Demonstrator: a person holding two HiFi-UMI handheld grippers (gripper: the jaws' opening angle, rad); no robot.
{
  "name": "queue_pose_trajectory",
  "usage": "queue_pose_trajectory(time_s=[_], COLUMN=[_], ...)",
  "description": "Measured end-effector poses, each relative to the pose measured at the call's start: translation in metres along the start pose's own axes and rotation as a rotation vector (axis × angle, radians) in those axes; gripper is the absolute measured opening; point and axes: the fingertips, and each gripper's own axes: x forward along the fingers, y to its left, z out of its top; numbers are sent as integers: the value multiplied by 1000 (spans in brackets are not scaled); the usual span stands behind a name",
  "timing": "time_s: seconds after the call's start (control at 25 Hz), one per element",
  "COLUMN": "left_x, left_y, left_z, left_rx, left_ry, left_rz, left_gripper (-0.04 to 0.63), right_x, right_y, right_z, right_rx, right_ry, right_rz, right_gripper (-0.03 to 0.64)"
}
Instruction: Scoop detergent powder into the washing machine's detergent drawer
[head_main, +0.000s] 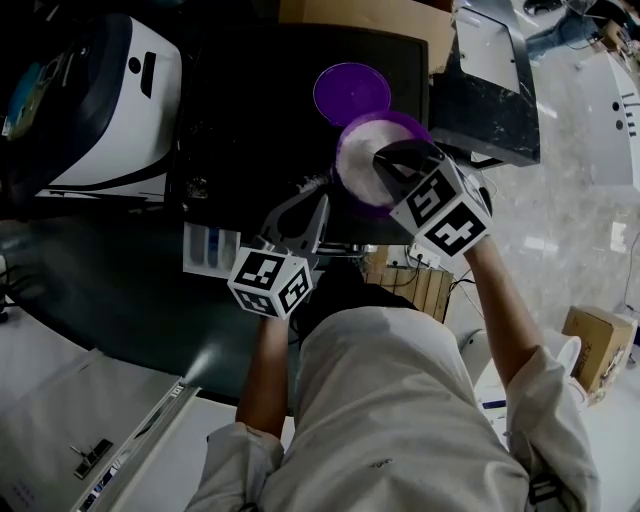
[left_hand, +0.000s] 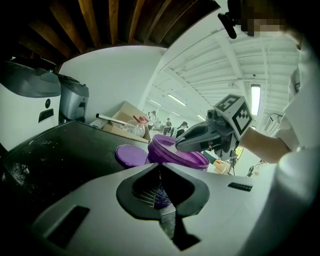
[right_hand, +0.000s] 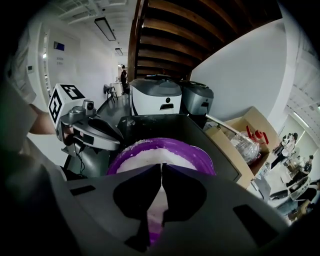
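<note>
A purple tub (head_main: 372, 207) of white powder (head_main: 358, 160) stands on the dark washing machine top (head_main: 240, 120), near its front edge. The tub's purple lid (head_main: 352, 92) lies flat behind it. My right gripper (head_main: 392, 160) reaches over the powder with its jaws shut, apparently on a white scoop, of which little shows. My left gripper (head_main: 318, 197) is at the tub's left side, shut on the tub's wall (left_hand: 161, 195). The white detergent drawer (head_main: 210, 248) with blue compartments stands pulled out, left of my left gripper. The right gripper view looks into the tub (right_hand: 200, 157).
A white and black appliance (head_main: 110, 100) stands left of the machine. Behind the machine is a cardboard box (head_main: 360, 15), and to the right a black case (head_main: 490, 90). Another cardboard box (head_main: 595, 340) sits on the floor at the right.
</note>
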Motion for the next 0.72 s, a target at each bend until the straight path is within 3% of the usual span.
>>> queue_pose_trajectory(time_s=[0.72], left_x=[2], left_y=[-3], left_z=[-2], left_rx=[-1], left_ry=[-1], left_rz=[-7], left_gripper=[25], right_x=[-6], right_y=[15], right_z=[-4], right_rx=[27], right_ry=[19], right_rz=[78], right_gripper=[12])
